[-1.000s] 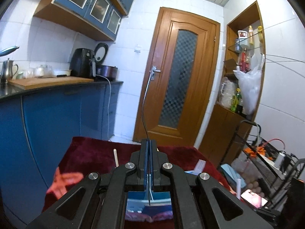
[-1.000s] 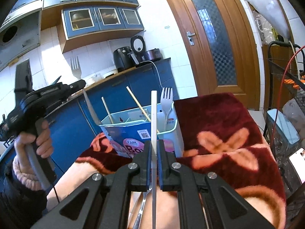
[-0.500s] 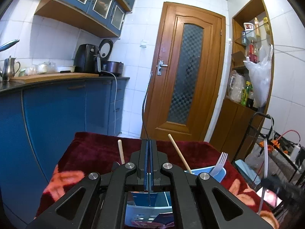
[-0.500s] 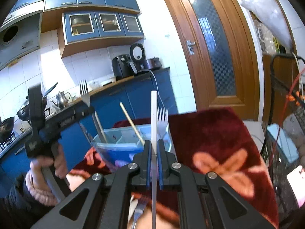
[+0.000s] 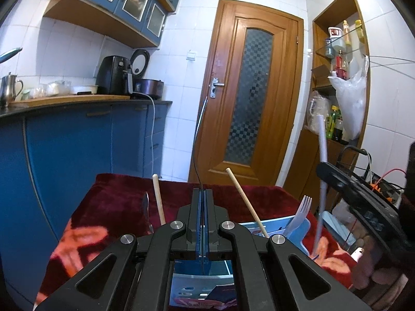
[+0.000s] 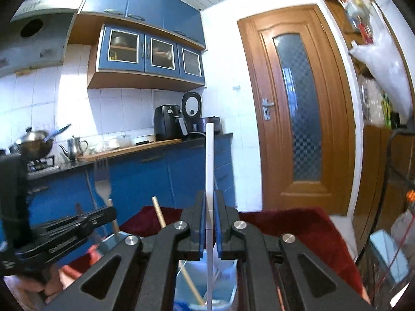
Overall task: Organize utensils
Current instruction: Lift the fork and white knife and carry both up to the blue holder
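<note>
My left gripper (image 5: 201,194) is shut on a thin metal fork seen edge-on (image 5: 199,140), held upright over the pale blue utensil holder (image 5: 298,229). In the right wrist view the same fork (image 6: 102,181) stands above the left gripper (image 6: 77,220). My right gripper (image 6: 209,199) is shut on a white plastic utensil handle (image 6: 209,160), its lower end inside the holder (image 6: 230,287). The holder contains two wooden chopsticks (image 5: 245,202), a white plastic fork (image 5: 302,212) and a metal utensil (image 5: 145,207).
The holder stands on a dark red flowered cloth (image 5: 116,207). Blue kitchen cabinets (image 5: 64,150) run along the left, a wooden door (image 5: 249,98) is ahead, and a wire rack (image 5: 363,171) and shelves stand at the right.
Both grippers have come in over the holder. The right gripper with the white utensil now shows at the right of the left wrist view, its lower end lowered into the holder.
</note>
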A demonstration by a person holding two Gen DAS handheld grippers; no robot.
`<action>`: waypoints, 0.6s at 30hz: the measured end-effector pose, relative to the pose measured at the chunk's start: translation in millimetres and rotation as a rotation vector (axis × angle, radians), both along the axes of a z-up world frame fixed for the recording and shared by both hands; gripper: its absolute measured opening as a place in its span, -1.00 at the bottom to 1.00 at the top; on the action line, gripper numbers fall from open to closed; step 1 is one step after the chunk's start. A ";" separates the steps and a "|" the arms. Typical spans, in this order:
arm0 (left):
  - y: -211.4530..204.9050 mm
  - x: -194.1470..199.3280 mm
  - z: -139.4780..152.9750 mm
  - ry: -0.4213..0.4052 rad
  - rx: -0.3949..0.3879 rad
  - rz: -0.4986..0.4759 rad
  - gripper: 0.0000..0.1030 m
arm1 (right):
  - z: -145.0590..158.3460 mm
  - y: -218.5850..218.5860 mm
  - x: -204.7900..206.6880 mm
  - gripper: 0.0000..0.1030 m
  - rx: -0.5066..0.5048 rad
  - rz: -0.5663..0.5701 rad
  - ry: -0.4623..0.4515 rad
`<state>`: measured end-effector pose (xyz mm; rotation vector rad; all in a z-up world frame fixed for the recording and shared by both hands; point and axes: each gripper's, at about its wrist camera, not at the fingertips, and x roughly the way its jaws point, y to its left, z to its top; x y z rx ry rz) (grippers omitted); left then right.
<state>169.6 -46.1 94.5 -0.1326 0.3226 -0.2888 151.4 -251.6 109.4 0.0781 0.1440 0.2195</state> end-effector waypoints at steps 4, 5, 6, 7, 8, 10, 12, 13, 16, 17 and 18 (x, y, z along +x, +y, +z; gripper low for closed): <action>0.6 2.7 -3.9 0.015 -0.011 -0.002 -0.98 | -7.2 5.0 18.0 -0.85 -0.014 -0.007 0.009; 0.9 3.2 -4.4 0.018 -0.014 -0.003 -0.98 | -9.8 5.7 20.3 -0.85 -0.017 -0.007 0.013; 0.9 3.8 -5.1 0.022 -0.016 -0.007 -0.98 | -11.8 5.9 21.1 -0.85 -0.019 -0.007 0.017; 0.8 4.4 -5.3 0.025 -0.016 -0.009 -0.98 | -14.2 6.3 22.3 -0.85 -0.019 -0.003 0.025; 0.4 3.9 -5.5 0.026 -0.017 -0.012 -0.98 | -16.4 6.4 23.0 -0.85 -0.017 0.002 0.037; -0.8 4.1 -6.3 0.032 -0.019 -0.018 -0.98 | -20.0 6.4 21.0 -0.85 -0.019 0.013 0.049; -1.9 5.3 -7.3 0.043 -0.020 -0.029 -0.98 | -23.1 8.2 19.2 -0.85 -0.035 0.022 0.062; -2.5 6.2 -7.9 0.049 -0.021 -0.033 -0.97 | -24.7 9.2 18.7 -0.85 -0.038 0.026 0.068; -3.2 8.2 -8.9 0.066 -0.031 -0.038 -0.93 | -28.7 11.2 18.7 -0.85 -0.044 0.052 0.099; -3.1 8.4 -9.3 0.068 -0.034 -0.039 -0.86 | -29.6 12.1 18.4 -0.84 -0.047 0.059 0.109; -2.8 8.3 -9.0 0.071 -0.040 -0.043 -0.81 | -30.1 12.8 17.9 -0.84 -0.047 0.066 0.116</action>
